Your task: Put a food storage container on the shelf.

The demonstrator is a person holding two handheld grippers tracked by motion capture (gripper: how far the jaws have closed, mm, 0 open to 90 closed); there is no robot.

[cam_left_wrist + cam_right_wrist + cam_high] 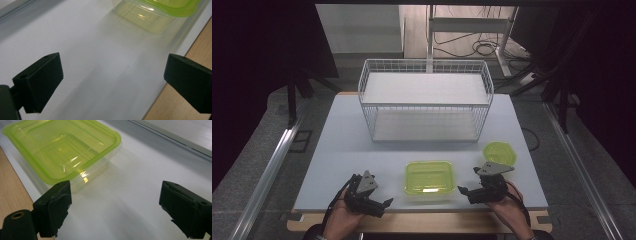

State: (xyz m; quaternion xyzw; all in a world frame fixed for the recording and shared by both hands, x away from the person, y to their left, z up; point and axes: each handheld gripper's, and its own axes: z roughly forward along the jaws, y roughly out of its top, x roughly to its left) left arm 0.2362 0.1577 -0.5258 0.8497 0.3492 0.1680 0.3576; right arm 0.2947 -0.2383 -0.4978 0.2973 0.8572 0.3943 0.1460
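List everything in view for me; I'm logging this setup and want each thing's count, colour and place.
box: 1, clear with green lid, near edge between the grippers
tub: 1, round, green, right of the box
rack: 1, white wire, two shelves, middle of the table
table: 1, pale grey top on a wooden edge
frame: 1, white, on the floor behind the table, cables beside it
left gripper: 1, black, open, nothing between the jaws, left of the box
right gripper: 1, black, open, nothing between the jaws, right of the box
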